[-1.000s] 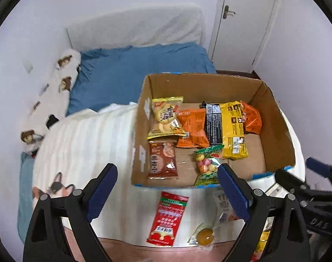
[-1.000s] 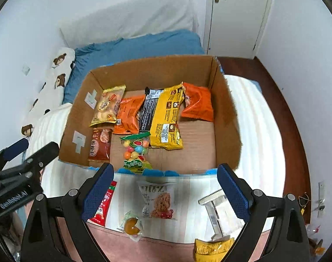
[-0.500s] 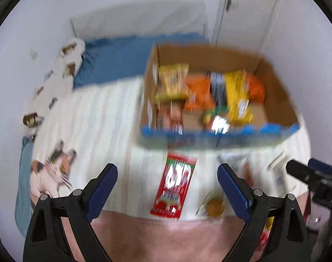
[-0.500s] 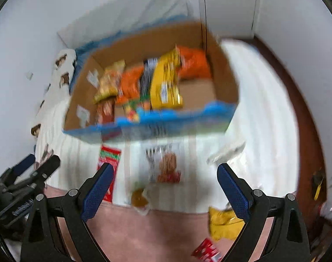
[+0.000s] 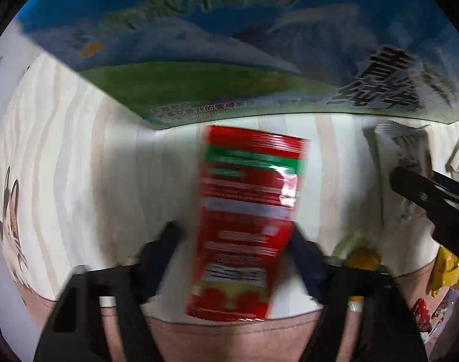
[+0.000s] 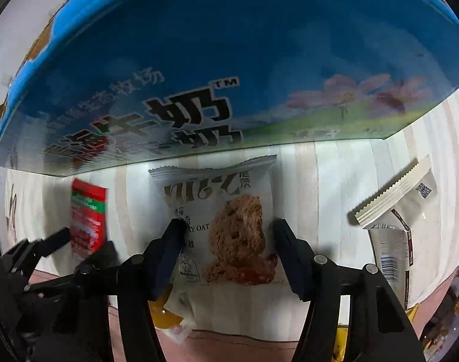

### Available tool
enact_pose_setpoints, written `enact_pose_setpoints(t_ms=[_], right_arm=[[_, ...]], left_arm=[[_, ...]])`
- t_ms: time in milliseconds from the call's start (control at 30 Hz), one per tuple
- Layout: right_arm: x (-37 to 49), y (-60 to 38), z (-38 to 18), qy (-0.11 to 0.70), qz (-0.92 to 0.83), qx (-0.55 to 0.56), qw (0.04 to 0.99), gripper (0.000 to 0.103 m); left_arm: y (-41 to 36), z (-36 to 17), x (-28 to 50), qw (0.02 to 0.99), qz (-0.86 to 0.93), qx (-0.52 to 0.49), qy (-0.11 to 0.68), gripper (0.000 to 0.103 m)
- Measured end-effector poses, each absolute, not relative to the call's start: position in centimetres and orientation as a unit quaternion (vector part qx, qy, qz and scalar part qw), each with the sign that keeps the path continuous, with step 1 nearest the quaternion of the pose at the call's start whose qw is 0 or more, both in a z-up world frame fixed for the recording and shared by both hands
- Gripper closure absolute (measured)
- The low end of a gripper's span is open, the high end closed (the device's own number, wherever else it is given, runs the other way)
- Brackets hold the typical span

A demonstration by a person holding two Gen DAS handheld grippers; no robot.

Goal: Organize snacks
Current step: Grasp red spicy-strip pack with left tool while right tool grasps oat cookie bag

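Observation:
My left gripper (image 5: 235, 238) is open, low over the bed, with its fingers on either side of a red snack packet (image 5: 244, 226); the view is blurred. My right gripper (image 6: 228, 232) is open, its fingers straddling a white oat cookie packet (image 6: 223, 220). The cardboard box's blue printed front wall (image 6: 229, 75) fills the top of both views, also in the left wrist view (image 5: 214, 45); its contents are hidden. The red packet (image 6: 87, 217) and the left gripper show at the left of the right wrist view.
A white wrapper with a serrated edge (image 6: 395, 199) and a silver sachet (image 6: 392, 250) lie to the right. An orange jelly cup (image 5: 362, 256) lies between the grippers. Yellow and red packets (image 5: 443, 268) lie at the bed's edge. The striped blanket (image 5: 78, 166) has a cat print.
Both grippers have dropped from above the box down to the blanket in front of it. The left now straddles the red packet, the right the oat cookie packet.

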State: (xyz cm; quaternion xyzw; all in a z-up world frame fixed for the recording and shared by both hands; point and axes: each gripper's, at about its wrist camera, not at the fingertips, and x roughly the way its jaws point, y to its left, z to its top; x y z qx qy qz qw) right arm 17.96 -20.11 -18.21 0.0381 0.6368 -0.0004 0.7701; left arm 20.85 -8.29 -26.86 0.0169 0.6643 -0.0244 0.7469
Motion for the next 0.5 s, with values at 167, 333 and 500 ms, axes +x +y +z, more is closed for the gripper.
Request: enact_pose_setpoints(t_ms=[167,333,500], right_arm=[[15.7,-21.0,-18.1,0.652,0.003,0.055,0.756,0.052],[10.6,-22.2,-18.7,0.68,0.015,0.058,0.731,0.052],[6.4,-22.5,-19.8,0.698,0.024,0.067,0.713,0.052]], left_arm=[[-7.1,-26.6,17.6,0.739,0.007,-0.032,0.673,0.051],[-6.4,-27.1,12.2,0.715,0.017,-0.087,0.694,0.051],[-6.4,-28.1,8.9,0.699,0.019,-0.098,0.708,0.051]])
